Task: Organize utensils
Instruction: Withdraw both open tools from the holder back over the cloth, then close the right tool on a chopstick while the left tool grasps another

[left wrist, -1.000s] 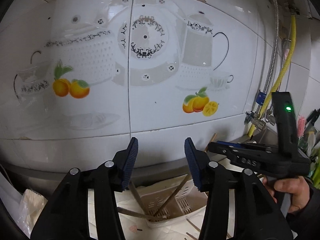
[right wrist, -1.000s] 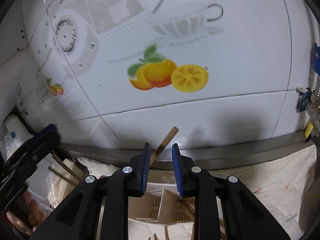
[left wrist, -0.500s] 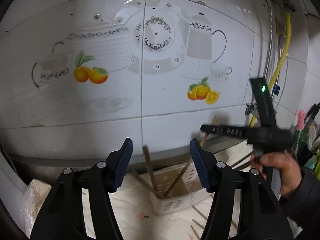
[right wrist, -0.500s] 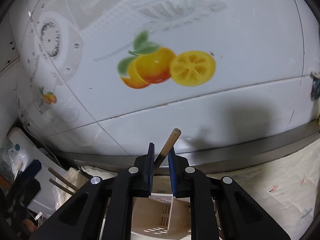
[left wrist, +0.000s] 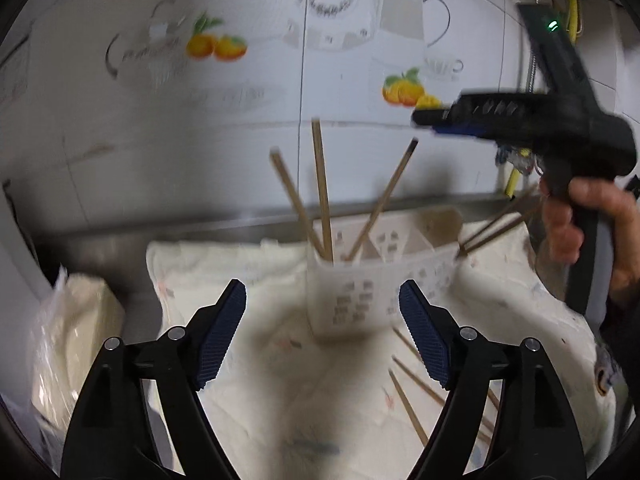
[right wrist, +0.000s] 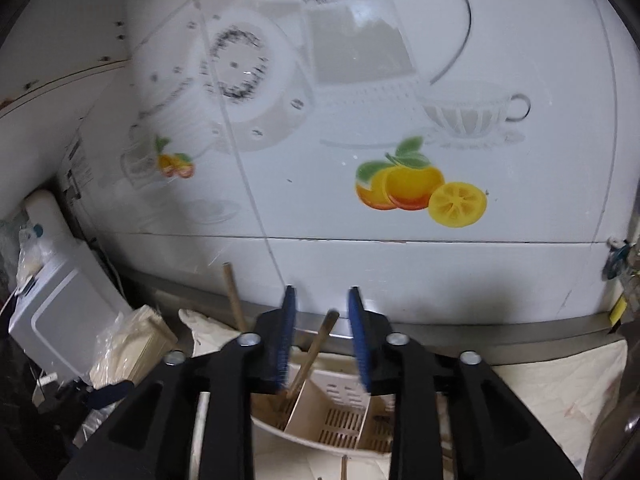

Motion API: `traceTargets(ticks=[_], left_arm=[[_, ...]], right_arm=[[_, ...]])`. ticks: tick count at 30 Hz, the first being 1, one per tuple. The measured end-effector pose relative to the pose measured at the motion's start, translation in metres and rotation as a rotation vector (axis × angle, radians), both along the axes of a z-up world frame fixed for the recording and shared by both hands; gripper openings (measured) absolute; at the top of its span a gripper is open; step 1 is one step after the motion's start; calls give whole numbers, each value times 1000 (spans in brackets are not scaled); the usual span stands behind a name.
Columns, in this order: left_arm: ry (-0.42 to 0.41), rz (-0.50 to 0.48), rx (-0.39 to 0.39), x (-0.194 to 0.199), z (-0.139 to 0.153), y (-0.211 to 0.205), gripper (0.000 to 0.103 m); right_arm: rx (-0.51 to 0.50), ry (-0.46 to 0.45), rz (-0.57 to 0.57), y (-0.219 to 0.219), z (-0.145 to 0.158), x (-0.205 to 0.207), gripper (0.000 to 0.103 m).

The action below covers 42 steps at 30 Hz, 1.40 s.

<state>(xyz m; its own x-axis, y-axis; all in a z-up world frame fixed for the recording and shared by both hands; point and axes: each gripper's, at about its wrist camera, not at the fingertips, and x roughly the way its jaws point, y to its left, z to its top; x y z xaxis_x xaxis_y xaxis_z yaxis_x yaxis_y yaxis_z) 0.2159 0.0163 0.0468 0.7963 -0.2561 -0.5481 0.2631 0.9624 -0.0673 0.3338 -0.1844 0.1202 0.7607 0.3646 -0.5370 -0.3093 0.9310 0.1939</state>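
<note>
Left gripper (left wrist: 322, 328) low over a white cloth (left wrist: 248, 272) spread on the surface, fingers (left wrist: 220, 332) wide apart and opening, nothing between them. Straight ahead, a white perforated holder (left wrist: 360, 296) standing on the cloth, divided into compartments. Three chopsticks (left wrist: 322, 196) upright in its left compartment, fanned apart and leaning at different angles. More chopsticks loose (left wrist: 408, 408) on the cloth to the right of the holder, near the right finger. Two others poking out past the holder's right end, toward a hand (left wrist: 580, 220) gripping the right gripper's handle.

Right gripper (right wrist: 322, 336) above the holder, fingers narrowly parted and opening, with one chopstick (right wrist: 312, 356) leaning between them, touching neither pad, lower end down in the left compartment. Another chopstick standing just left of the fingers. Tiled wall (right wrist: 360, 120) with printed oranges and teapots close behind. Wrapped bundle (left wrist: 76, 340) at the cloth's left edge.
</note>
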Motion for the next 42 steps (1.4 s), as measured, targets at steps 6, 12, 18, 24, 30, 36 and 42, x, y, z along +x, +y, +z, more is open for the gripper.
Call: traceTargets(ticks=[6, 12, 18, 24, 30, 36, 42], left_arm=[[15, -2, -25, -33, -29, 6, 78], [68, 25, -52, -66, -53, 7, 81], [69, 52, -37, -101, -66, -7, 92], [98, 54, -37, -120, -82, -22, 98], [143, 69, 2, -129, -103, -30, 98], [155, 110, 52, -136, -114, -27, 98], [171, 135, 54, -139, -118, -18, 98]], right_arm=[[-38, -39, 24, -15, 5, -59, 40], [-97, -45, 32, -31, -27, -134, 49], [-147, 16, -5, -54, -84, -192, 49], [-184, 115, -58, -71, -139, -225, 55], [-173, 199, -114, -76, -179, -241, 68], [-167, 214, -123, -72, -185, -242, 69], [-166, 208, -106, -64, -184, -236, 70]])
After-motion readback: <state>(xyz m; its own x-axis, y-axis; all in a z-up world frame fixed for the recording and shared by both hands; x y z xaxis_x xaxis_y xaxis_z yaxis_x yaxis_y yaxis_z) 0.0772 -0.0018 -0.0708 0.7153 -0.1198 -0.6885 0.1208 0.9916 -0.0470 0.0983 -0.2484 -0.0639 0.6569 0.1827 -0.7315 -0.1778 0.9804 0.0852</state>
